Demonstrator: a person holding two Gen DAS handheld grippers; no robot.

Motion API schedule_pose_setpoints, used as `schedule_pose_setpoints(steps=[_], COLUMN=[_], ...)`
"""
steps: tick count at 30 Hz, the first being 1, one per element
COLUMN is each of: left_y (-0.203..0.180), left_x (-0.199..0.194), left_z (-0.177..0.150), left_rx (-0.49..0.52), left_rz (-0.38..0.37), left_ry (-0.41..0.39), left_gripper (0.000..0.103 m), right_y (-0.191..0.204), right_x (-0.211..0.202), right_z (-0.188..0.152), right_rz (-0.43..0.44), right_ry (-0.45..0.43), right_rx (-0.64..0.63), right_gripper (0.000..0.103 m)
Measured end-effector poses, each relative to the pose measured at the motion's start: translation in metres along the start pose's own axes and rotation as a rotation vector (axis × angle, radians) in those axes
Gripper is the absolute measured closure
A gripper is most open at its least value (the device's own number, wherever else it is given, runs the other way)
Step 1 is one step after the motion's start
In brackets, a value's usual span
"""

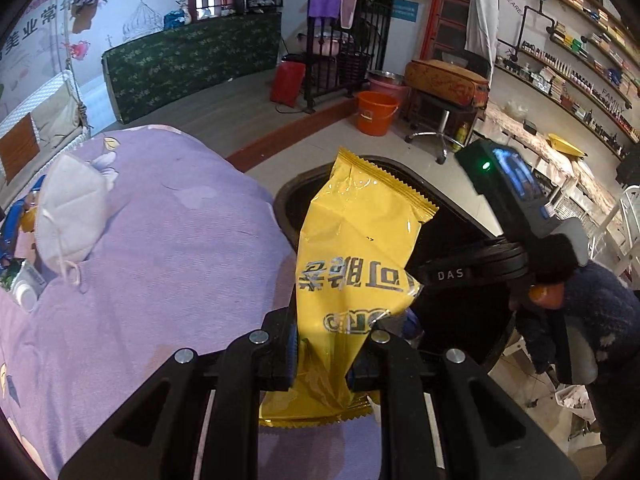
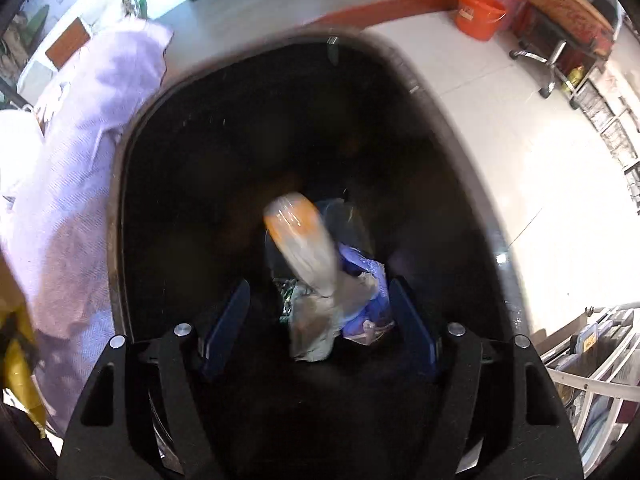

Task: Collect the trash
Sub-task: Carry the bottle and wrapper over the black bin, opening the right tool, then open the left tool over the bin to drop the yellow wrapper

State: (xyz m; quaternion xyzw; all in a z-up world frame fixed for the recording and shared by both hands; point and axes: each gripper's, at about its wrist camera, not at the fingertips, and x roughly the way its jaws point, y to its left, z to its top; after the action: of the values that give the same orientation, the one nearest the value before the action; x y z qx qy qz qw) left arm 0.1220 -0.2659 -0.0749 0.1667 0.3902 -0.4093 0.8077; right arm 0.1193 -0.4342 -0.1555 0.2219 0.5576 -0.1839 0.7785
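My left gripper (image 1: 320, 356) is shut on a yellow snack wrapper (image 1: 352, 260) and holds it upright at the edge of the table, beside the black trash bin (image 1: 472, 320). My right gripper (image 2: 318, 316) is open over the bin's mouth (image 2: 124, 200). Below it a blurred clear wrapper with an orange end (image 2: 300, 236) is loose in the air inside the bin. Crumpled trash (image 2: 360, 304) lies at the bin's bottom. The right gripper's body (image 1: 516, 196) shows in the left wrist view above the bin.
A white face mask (image 1: 72, 208) lies on the purple tablecloth (image 1: 160, 272), with small items (image 1: 20, 240) at the table's left edge. An orange bucket (image 1: 376, 112) and a wheeled stool (image 1: 440, 120) stand on the tiled floor beyond the bin.
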Motion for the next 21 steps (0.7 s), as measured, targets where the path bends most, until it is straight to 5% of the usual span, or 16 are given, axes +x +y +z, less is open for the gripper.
schedule_pose_setpoints(steps=[11, 21], left_y=[-0.044, -0.078], left_x=[0.055, 0.097], left_z=[0.022, 0.023], left_rx=[0.063, 0.153], left_rz=[-0.097, -0.102], left_ry=[0.120, 0.240], left_gripper=[0.087, 0.084], right_y=[-0.057, -0.084], right_x=[-0.086, -0.106], right_z=[-0.019, -0.027], right_rz=[-0.097, -0.136], right_ry=[-0.355, -0.468], right_rx=[0.215, 0.319], right_gripper=[0.030, 0.030])
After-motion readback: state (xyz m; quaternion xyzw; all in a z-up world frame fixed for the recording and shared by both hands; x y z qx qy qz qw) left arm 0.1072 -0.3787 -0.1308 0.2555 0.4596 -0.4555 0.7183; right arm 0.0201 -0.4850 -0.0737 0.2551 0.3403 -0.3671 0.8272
